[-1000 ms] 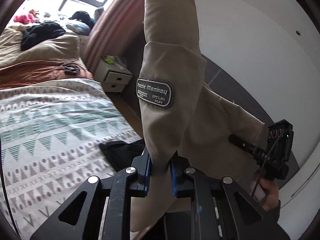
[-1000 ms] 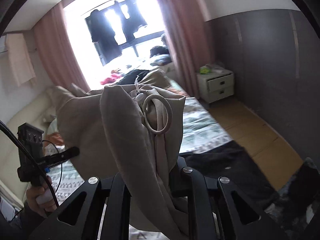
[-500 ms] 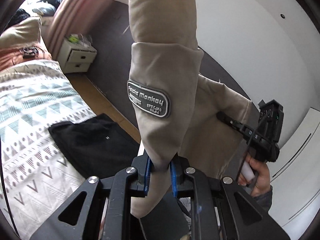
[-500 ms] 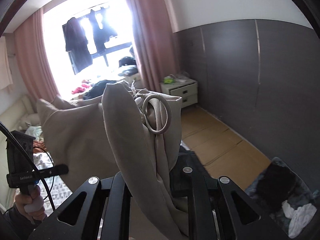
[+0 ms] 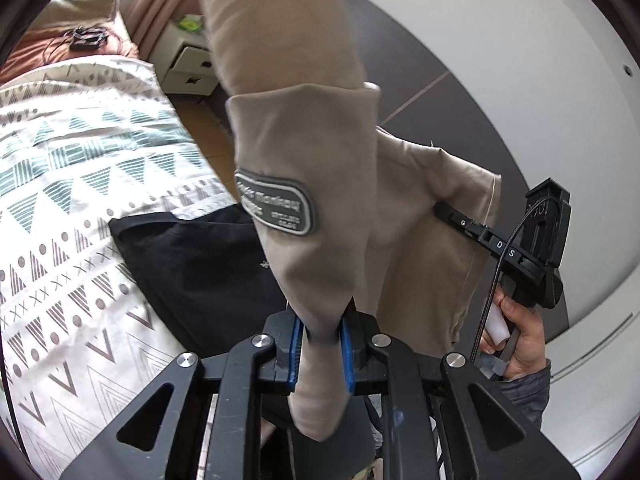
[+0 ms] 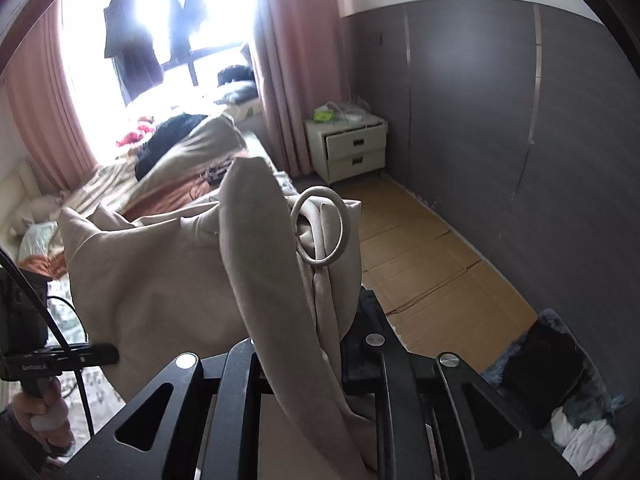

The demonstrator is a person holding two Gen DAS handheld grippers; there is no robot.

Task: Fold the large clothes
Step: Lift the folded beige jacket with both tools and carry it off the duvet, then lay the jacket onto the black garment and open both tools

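You are standing at the foot of a bed [image 5: 80, 168] covered in a white spread with grey and teal triangles, in a room with a dark grey panelled wall [image 6: 500, 120], pink curtains [image 6: 288, 60] at a bright window and a white nightstand [image 6: 348, 148] at the bed's far corner. A black garment [image 5: 192, 264] lies flat near the bed's near edge, partly over the spread.

The beige garment [image 5: 328, 152] is off the bed entirely, hanging in the air between your two tools. Your left gripper [image 5: 320, 344] is clamped narrow on a bunched fold of it, blue pads pressing the cloth from both sides, just under the grey oval patch [image 5: 276, 208]. Your right gripper [image 6: 304, 344] also has a thick gather of the same cloth running down between its fingers; its pads are hidden by the fabric, but the gap looks narrow and the cloth appears pinched. A pale ring [image 6: 318, 226] threaded with fabric sits at the top of that gather.

Expect this piece to behave as soft, fairly thick cotton: light enough to lift, but limp, so it sags and doubles over wherever it is unsupported. It looks matte rather than slick, so a pinch should hold. The ring and patch are the only stiff spots; avoid clamping on the ring, which could slide out. Both grips are on bunches rather than edges, so you will probably want to lay it on the spread and take hold again at hems or corners.
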